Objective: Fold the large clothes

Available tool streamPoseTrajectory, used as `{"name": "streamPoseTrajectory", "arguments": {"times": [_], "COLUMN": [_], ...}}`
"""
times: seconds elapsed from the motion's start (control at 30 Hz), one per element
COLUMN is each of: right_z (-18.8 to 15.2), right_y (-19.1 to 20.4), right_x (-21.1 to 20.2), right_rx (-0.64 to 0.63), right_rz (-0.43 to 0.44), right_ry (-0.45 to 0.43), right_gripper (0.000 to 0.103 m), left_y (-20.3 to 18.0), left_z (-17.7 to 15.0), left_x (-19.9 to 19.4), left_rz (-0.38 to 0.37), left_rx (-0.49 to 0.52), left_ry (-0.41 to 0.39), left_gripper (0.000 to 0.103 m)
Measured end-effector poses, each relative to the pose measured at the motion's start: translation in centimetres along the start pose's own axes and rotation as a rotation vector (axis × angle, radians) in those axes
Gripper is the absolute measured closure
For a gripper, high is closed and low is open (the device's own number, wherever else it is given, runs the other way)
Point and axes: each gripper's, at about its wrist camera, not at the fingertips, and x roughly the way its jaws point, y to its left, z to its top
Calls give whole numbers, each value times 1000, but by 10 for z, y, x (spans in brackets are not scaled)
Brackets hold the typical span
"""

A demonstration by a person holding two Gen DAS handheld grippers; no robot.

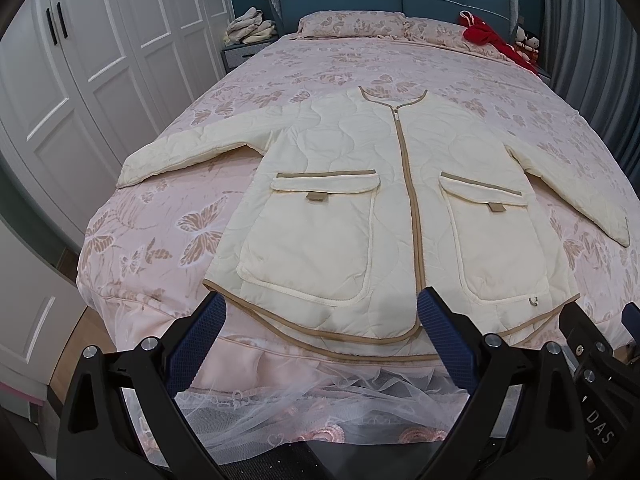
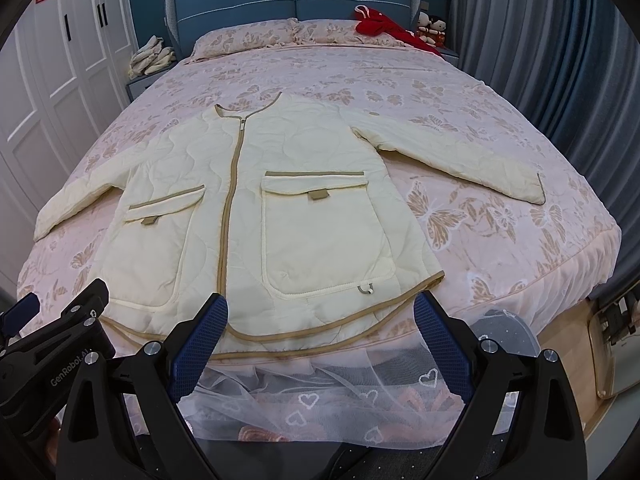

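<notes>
A cream quilted jacket [image 1: 360, 184] with tan trim, a closed front zip and two flap pockets lies flat, front up, on the bed, both sleeves spread out sideways. It also shows in the right wrist view [image 2: 280, 208]. My left gripper [image 1: 322, 304] is open and empty, hovering just before the hem on the jacket's left half. My right gripper [image 2: 322, 304] is open and empty, just before the hem on the right half. The right gripper's body shows in the left wrist view's corner [image 1: 592, 344].
The bed [image 1: 168, 216] has a pink butterfly quilt and a lace skirt at its foot. White wardrobes [image 1: 80, 60] stand left, grey curtains [image 2: 540, 60] right. Folded clothes [image 1: 250, 26] lie on a nightstand, a red garment [image 2: 384, 26] on the pillows.
</notes>
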Motion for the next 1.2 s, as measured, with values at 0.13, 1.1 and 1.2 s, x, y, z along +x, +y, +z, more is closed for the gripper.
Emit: {"name": "streamPoseTrajectory", "arguments": {"times": [0.13,1.1,1.2], "right_z": [-1,119,120], "right_y": [1,-278,-310], "right_x": [2,184,210], "right_rx": [-3,543,588], "right_rz": [-2,-110,-141], "right_ry": [5,-44,-42], "right_gripper": [11,11,11], "left_y": [1,-27,-30], "left_z": [-1,85,94], "left_x": [2,119,134], "left_rz": [1,-2,17], "left_rx": [-1,-38,-43], "left_ry": [2,47,51], "left_gripper": [9,7,7]}}
